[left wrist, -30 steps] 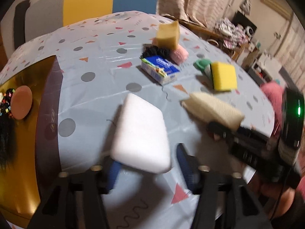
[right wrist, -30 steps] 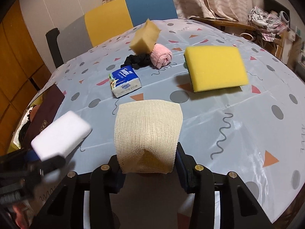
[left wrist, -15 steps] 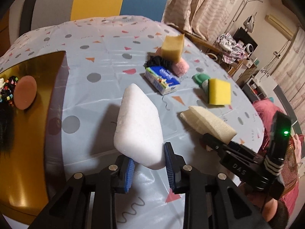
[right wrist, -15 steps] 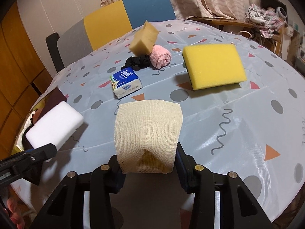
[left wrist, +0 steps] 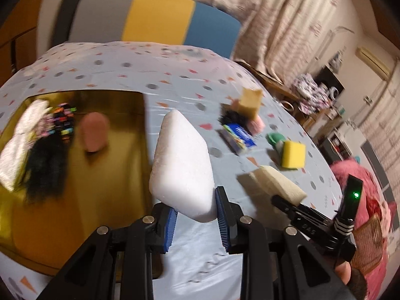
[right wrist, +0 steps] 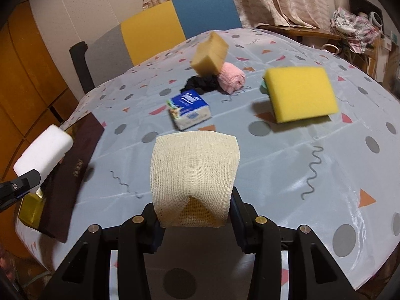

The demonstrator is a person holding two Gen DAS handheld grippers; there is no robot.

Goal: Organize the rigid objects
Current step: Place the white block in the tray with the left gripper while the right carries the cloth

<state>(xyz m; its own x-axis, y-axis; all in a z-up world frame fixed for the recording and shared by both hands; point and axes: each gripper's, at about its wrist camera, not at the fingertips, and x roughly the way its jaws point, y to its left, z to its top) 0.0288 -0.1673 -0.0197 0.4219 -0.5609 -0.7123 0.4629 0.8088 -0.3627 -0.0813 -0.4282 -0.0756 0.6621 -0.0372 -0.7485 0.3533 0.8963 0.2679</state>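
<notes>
My left gripper is shut on a white sponge block and holds it in the air, tilted, beside the right edge of the gold tray. In the right wrist view that same white sponge block hangs at the far left, over the tray's dark brown lid. My right gripper is shut on a cream mesh-covered sponge and holds it above the tablecloth. From the left wrist view, the cream sponge shows to the right.
On the table lie a yellow sponge, a blue tissue pack, a tan sponge, a pink rolled towel and a black scrunchie. The tray holds a white cloth, black hair and a pink pad. A chair stands behind.
The left gripper's jaws closed on the white sponge, lifted it off the table and carried it left toward the gold tray. The right gripper and its cream sponge stayed put.
</notes>
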